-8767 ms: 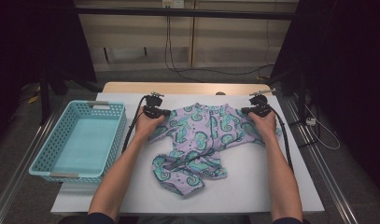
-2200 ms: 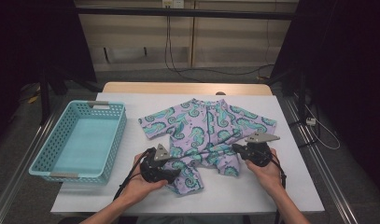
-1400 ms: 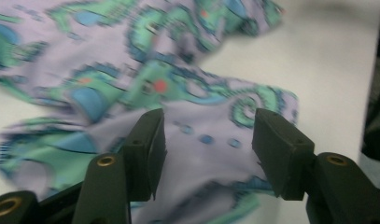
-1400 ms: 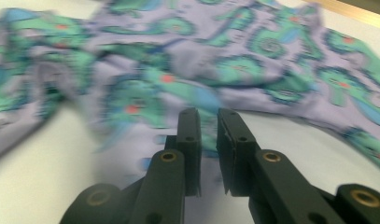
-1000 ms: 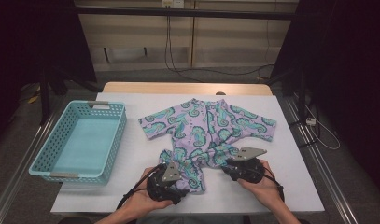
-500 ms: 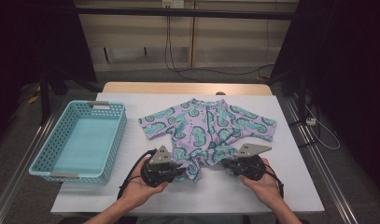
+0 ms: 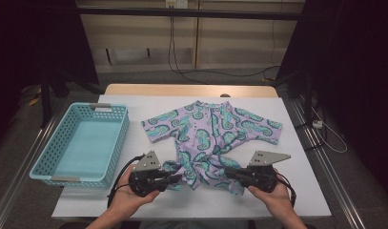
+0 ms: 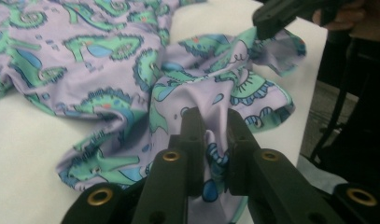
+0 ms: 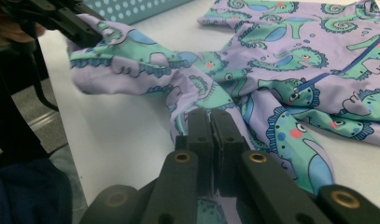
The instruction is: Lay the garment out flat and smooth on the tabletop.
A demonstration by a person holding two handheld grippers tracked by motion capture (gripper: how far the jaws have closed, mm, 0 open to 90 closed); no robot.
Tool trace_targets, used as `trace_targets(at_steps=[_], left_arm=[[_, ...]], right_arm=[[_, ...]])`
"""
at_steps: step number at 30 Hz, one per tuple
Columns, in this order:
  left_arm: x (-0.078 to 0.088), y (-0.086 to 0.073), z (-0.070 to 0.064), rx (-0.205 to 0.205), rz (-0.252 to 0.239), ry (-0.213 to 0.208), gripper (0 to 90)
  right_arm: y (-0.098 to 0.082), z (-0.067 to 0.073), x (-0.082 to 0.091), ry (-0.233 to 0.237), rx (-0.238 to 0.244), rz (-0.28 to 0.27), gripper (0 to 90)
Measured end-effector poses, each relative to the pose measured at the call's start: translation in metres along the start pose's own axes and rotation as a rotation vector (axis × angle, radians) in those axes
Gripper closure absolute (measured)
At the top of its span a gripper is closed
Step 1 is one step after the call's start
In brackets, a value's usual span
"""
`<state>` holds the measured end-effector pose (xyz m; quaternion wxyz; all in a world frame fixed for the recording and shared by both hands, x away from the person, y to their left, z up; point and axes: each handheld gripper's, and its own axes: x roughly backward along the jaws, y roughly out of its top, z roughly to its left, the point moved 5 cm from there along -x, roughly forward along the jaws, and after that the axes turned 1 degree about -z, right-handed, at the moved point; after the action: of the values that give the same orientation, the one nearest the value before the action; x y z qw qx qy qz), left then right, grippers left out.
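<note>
A lilac baby suit (image 7: pixel 215 126) printed with green seahorses lies on the white table (image 7: pixel 296 186), collar at the far side and legs bunched toward me. My left gripper (image 7: pixel 175 177) has just been closing and is now shut on a fold of the left leg (image 8: pixel 214 116), lifted a little off the table. My right gripper (image 7: pixel 229 172) is shut on the right leg's fabric (image 9: pixel 210 114). In the left gripper view, the right gripper (image 8: pixel 281 14) pinches the far cuff. In the right gripper view, the left gripper (image 9: pixel 71 25) holds up the other leg.
A turquoise plastic basket (image 7: pixel 107 106) stands at the table's left side, with nothing in it. Bare white tabletop lies to the right of the suit and along the near edge. Dark curtains and cables lie beyond the far edge.
Both grippers have closed on the suit's legs and risen slightly with the fabric. The legs are now pulled apart and raised off the table.
</note>
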<state>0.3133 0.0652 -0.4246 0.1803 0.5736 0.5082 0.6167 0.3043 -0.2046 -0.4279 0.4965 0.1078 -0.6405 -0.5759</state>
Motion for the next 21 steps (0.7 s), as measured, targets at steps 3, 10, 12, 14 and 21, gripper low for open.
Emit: trace_targets(at_steps=[3,10,12,14,21], left_arm=[[-0.002,-0.007,0.001,-0.012,0.020,0.036,74.4],[-0.012,-0.016,0.009,-0.014,0.066,0.063,69.6],[-0.013,-0.016,0.009,-0.007,0.069,0.062,66.2],[-0.013,-0.017,0.009,0.006,0.067,0.062,62.7],[-0.010,-0.013,0.009,0.035,0.038,0.048,52.1]], right_arm=[[-0.008,-0.003,-0.007,-0.048,0.041,0.061,86.0],[-0.023,-0.025,-0.010,-0.170,0.082,0.150,87.5],[-0.027,-0.035,-0.008,-0.204,0.085,0.173,87.2],[-0.033,-0.043,-0.006,-0.216,0.069,0.193,86.5],[-0.030,-0.040,0.004,-0.214,0.072,0.154,76.4]])
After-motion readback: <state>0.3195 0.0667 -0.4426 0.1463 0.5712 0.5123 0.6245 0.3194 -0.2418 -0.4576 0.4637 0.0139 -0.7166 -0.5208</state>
